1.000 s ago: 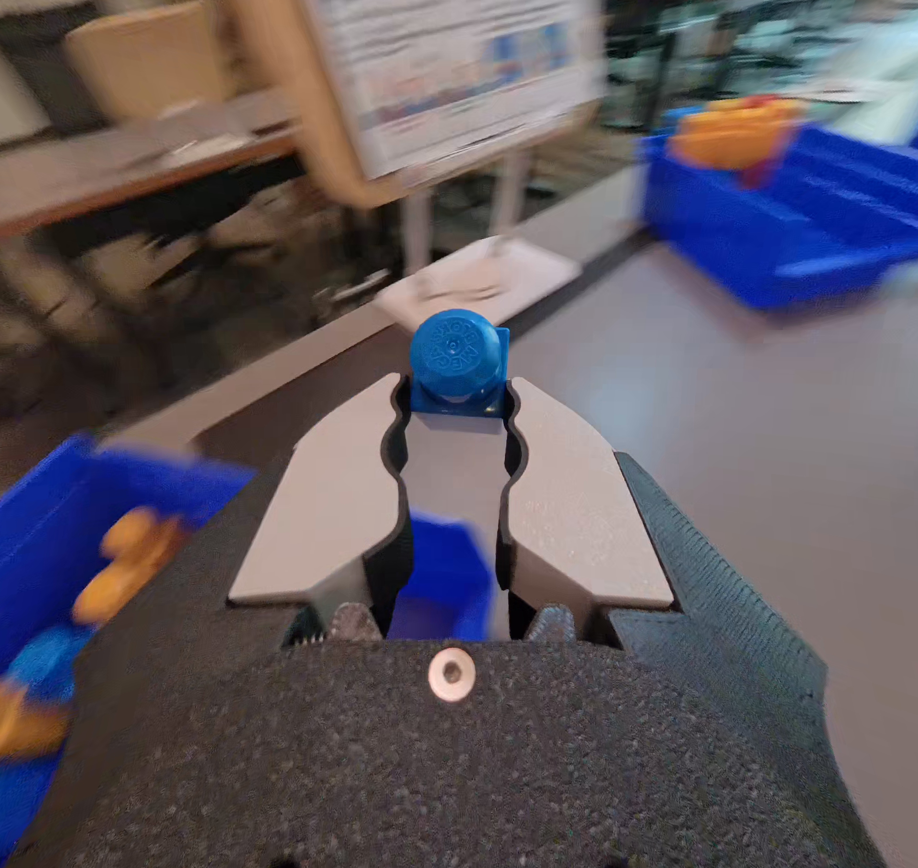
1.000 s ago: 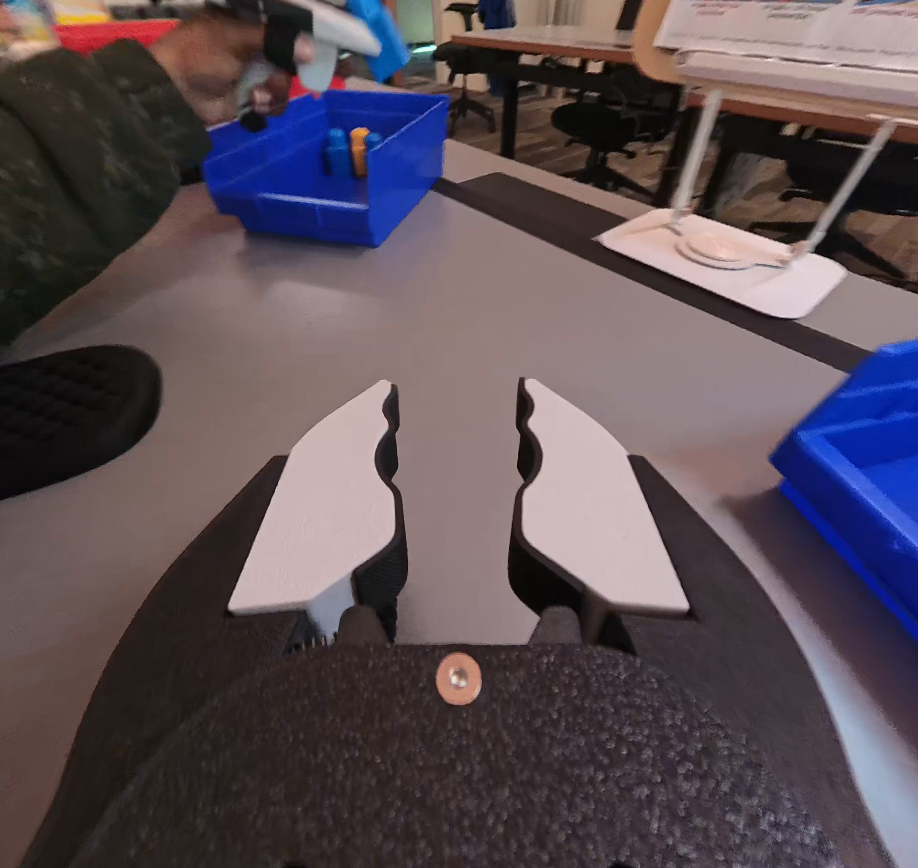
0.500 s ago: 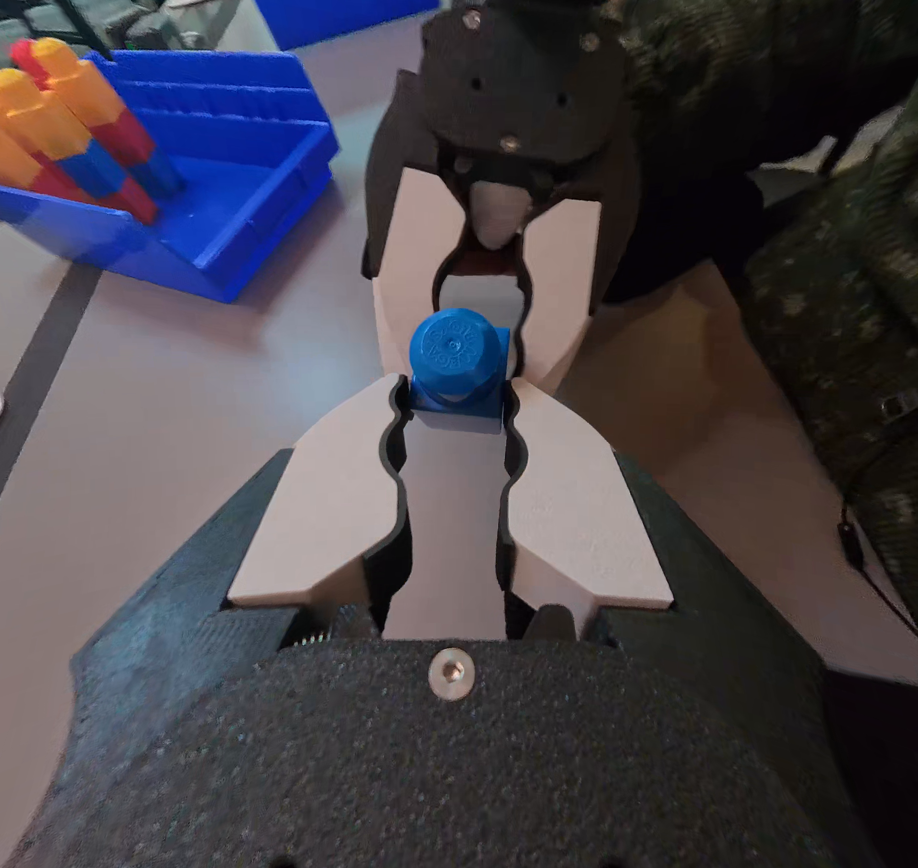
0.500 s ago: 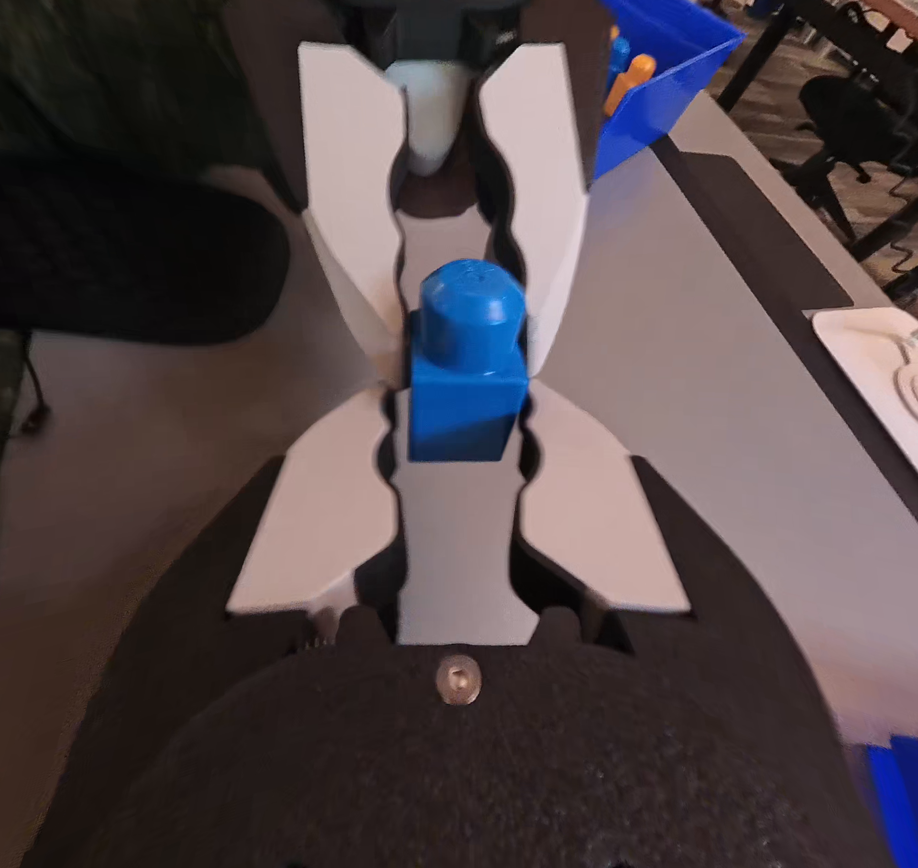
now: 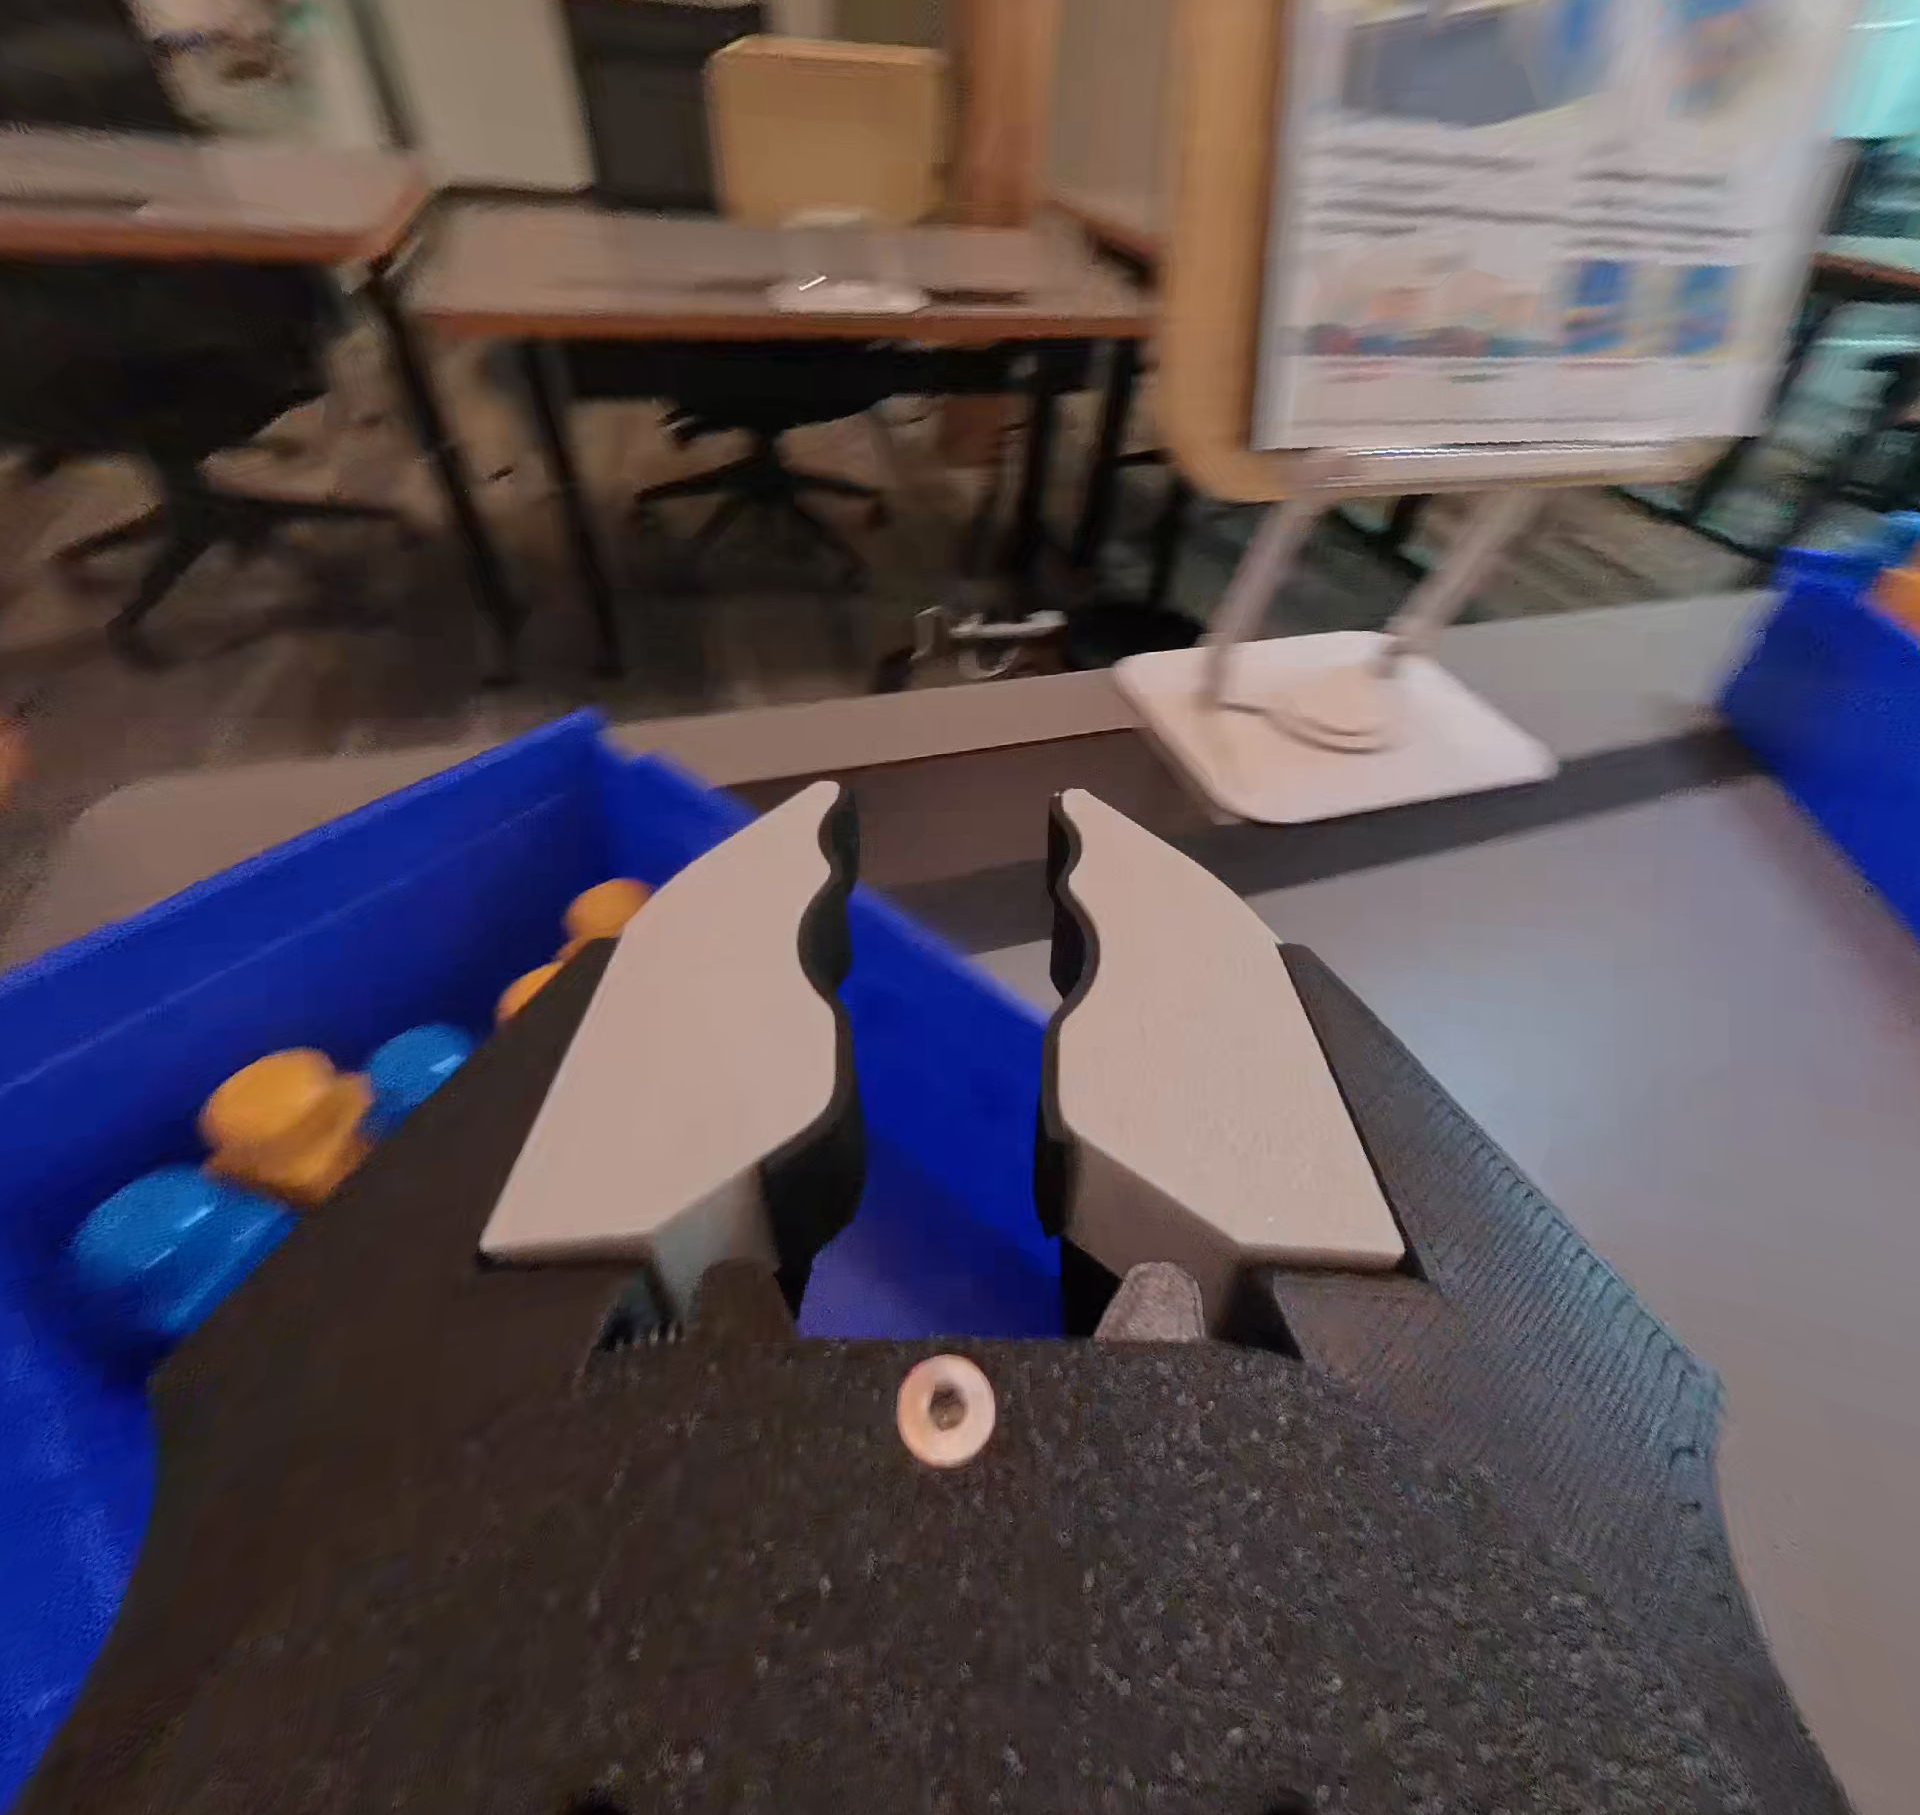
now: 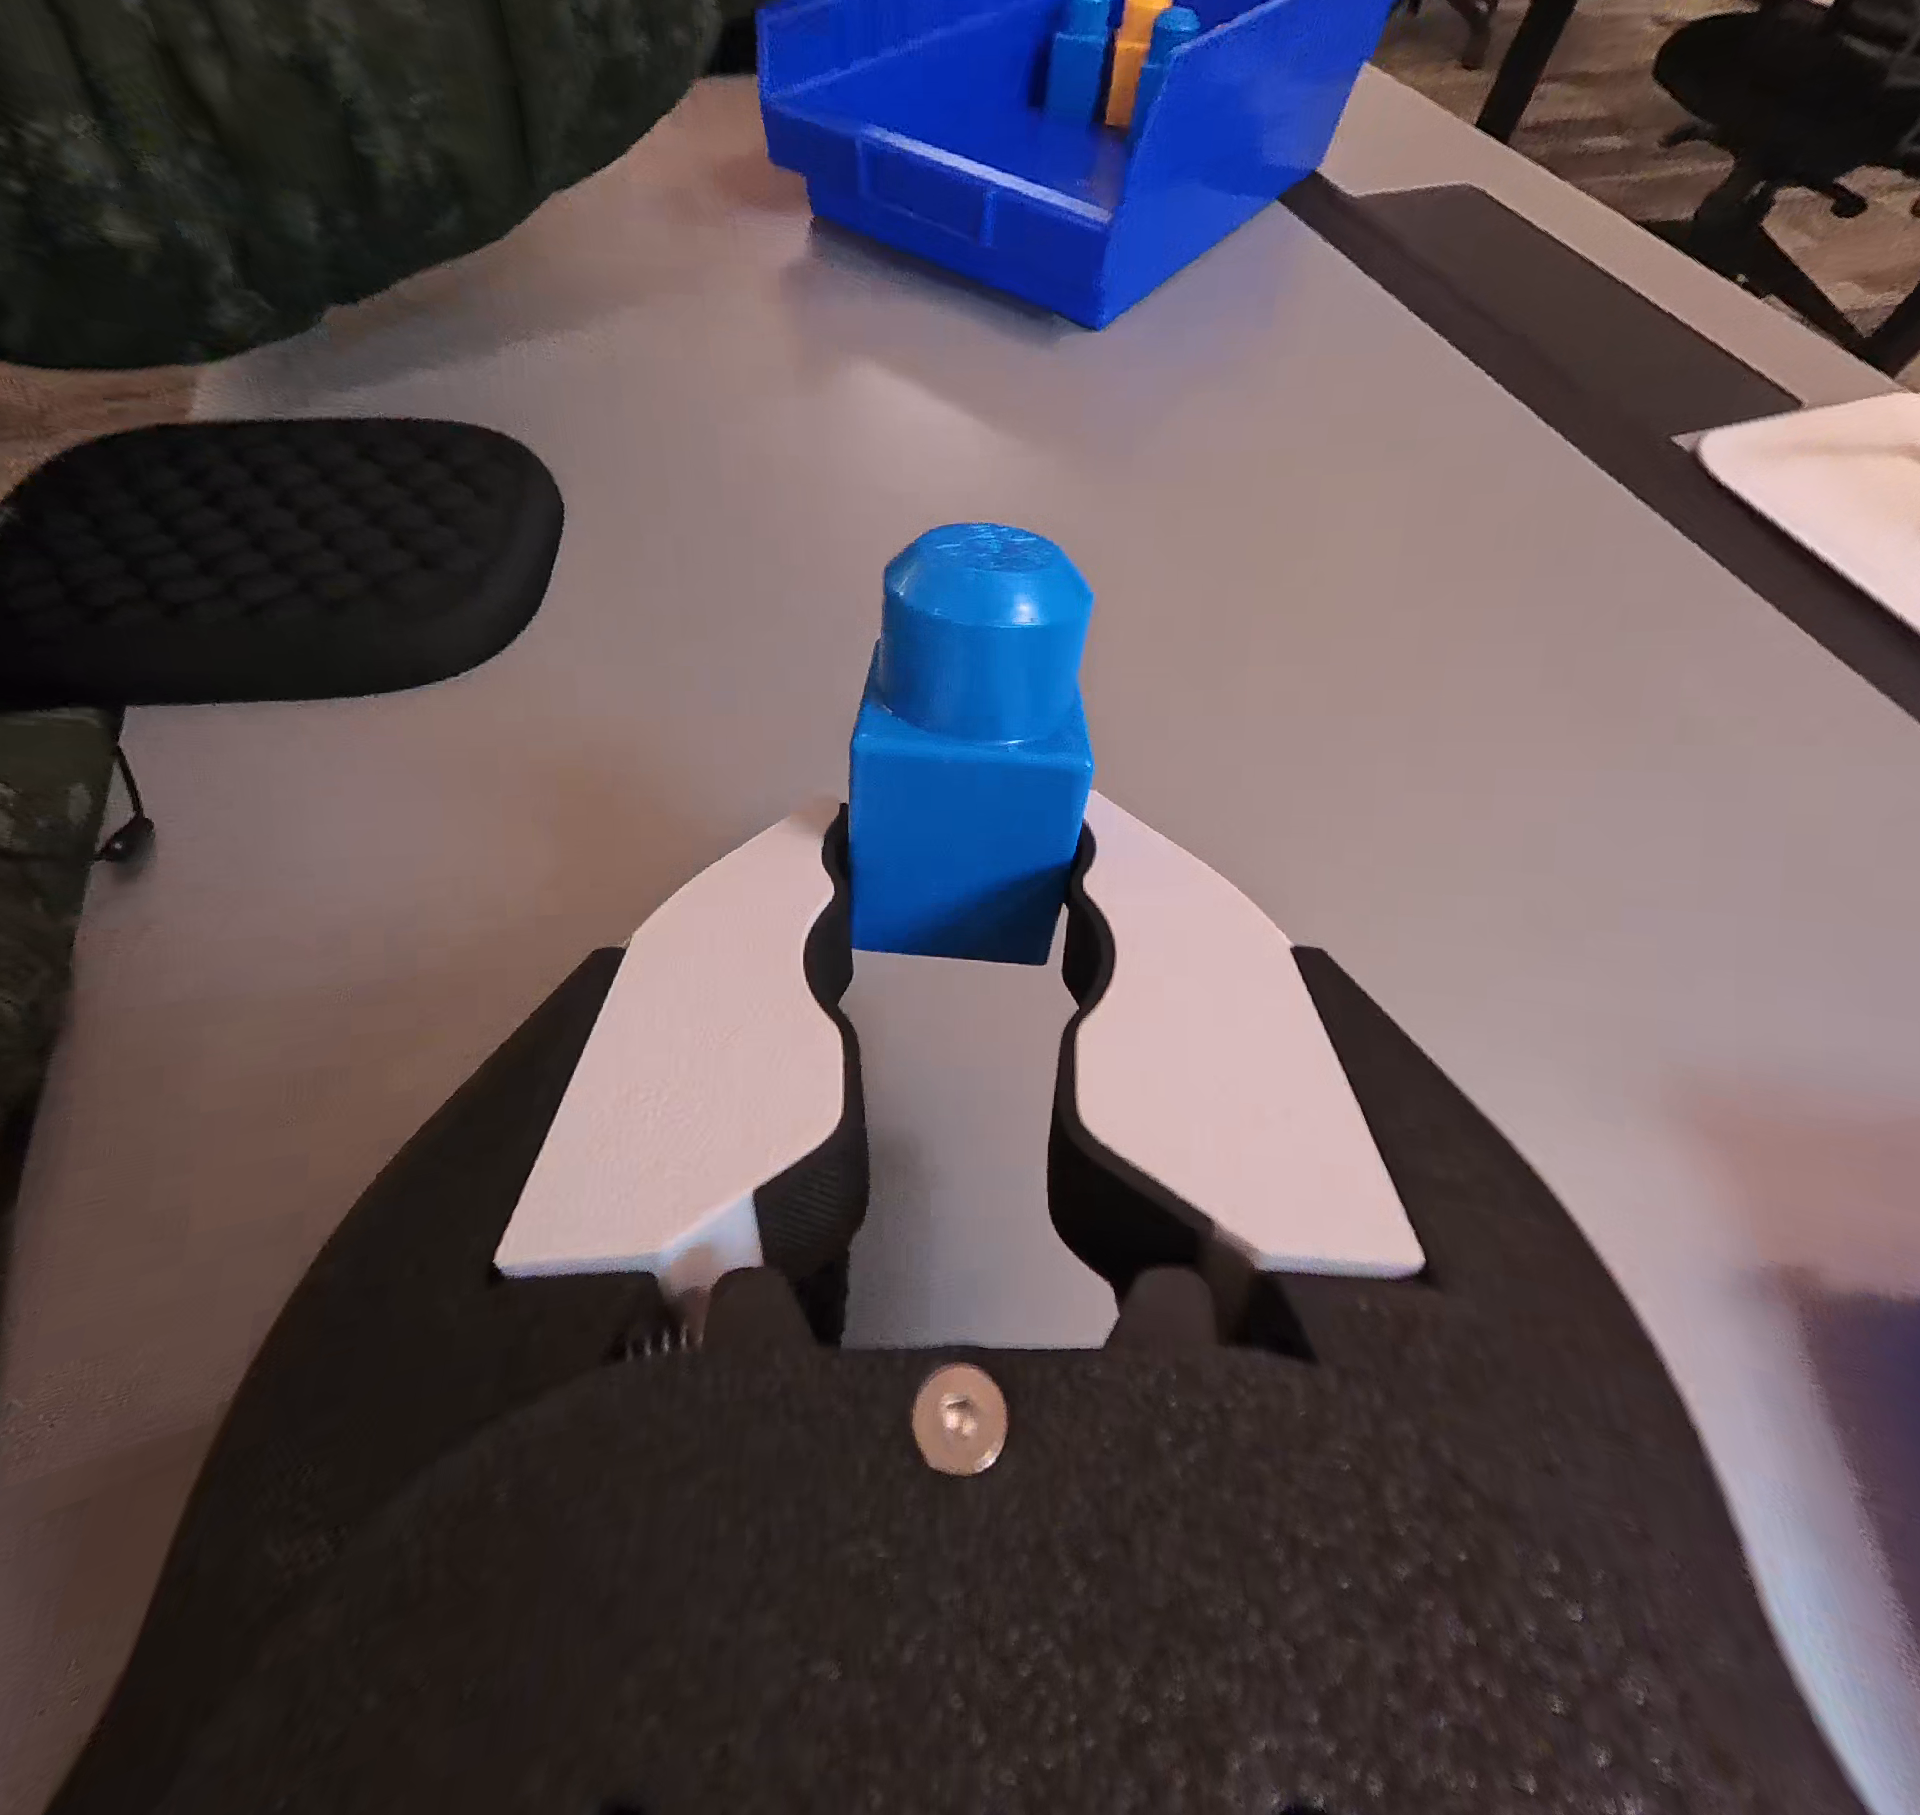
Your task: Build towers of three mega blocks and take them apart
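Note:
My right gripper [image 6: 961, 835] is shut on a blue mega block [image 6: 966, 799], stud pointing away, held above the grey table [image 6: 1351, 622]. My left gripper [image 5: 951, 815] is open and empty, hovering over the near corner of a blue bin [image 5: 343, 892] that holds several blue and orange blocks [image 5: 281, 1121]. The same bin [image 6: 1049, 207] shows far ahead in the right wrist view, with blue and orange blocks [image 6: 1127, 51] standing in it.
A white sign stand base [image 5: 1340, 726] sits at the table's far edge by a dark strip. A second blue bin [image 5: 1839, 716] is at the right. A black mesh pad [image 6: 260, 550] and a green sleeve [image 6: 312, 103] lie to the left in the right wrist view. Spacing between my two grippers at the tips: around 45 cm.
The blue block passed from my left gripper to my right one. My left gripper opened and swung back over the bin of loose blocks. My right gripper closed on the block.

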